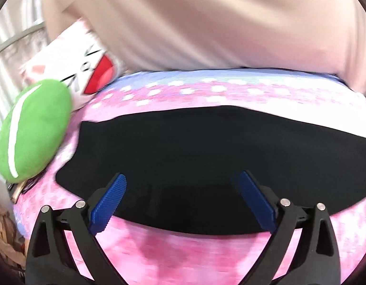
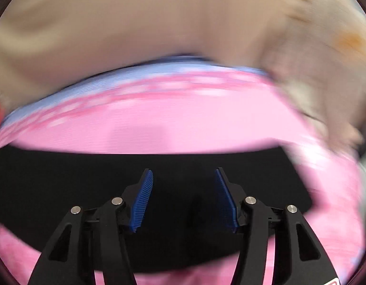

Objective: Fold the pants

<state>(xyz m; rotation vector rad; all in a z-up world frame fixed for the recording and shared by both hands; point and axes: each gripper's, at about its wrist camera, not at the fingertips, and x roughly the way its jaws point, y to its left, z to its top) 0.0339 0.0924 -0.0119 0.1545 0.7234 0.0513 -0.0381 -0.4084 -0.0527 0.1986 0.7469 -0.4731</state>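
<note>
Black pants [image 1: 194, 147] spread flat as a long dark band across a pink bedsheet [image 1: 183, 249], folded edges crisp on the far side, the right end cut off by the rim of the left wrist view. No seams, waistband or leg openings to be made out: only flat black, so which end is the waist cannot be told.

Left gripper [image 1: 184, 180] poised over the near part of the pants, blue ribbed pads [image 1: 109, 204] set wide apart, nothing between them but the cloth lying below. Whether the tips touch the fabric cannot be told.

Right gripper [image 2: 184, 175] likewise above the black pants [image 2: 87, 190], pads [image 2: 142, 201] parted to a middling gap, nothing pinched. Heavy motion blur across this whole view; the sheet [image 2: 183, 123] smeared into streaks, its pattern lost. Near edge of the pants hidden behind the black finger frames in both views.

Beyond the sheet, a large beige mass of cloth [image 1: 206, 23] filling the top of both pictures, close to the far edge of the bed; too blurred and cropped to say just what it is. At the left in the left wrist view, a round green cushion [image 1: 33, 130] with a white stripe, resting at the sheet's edge just beside the pants' left end, and behind it a white plush [image 1: 75, 64] with a red open mouth, partly covered by the cushion and the beige cloth. A sliver of red at the far left edge of the right wrist view, unidentifiable. Dim clutter at the lower left corner, unreadable.
</note>
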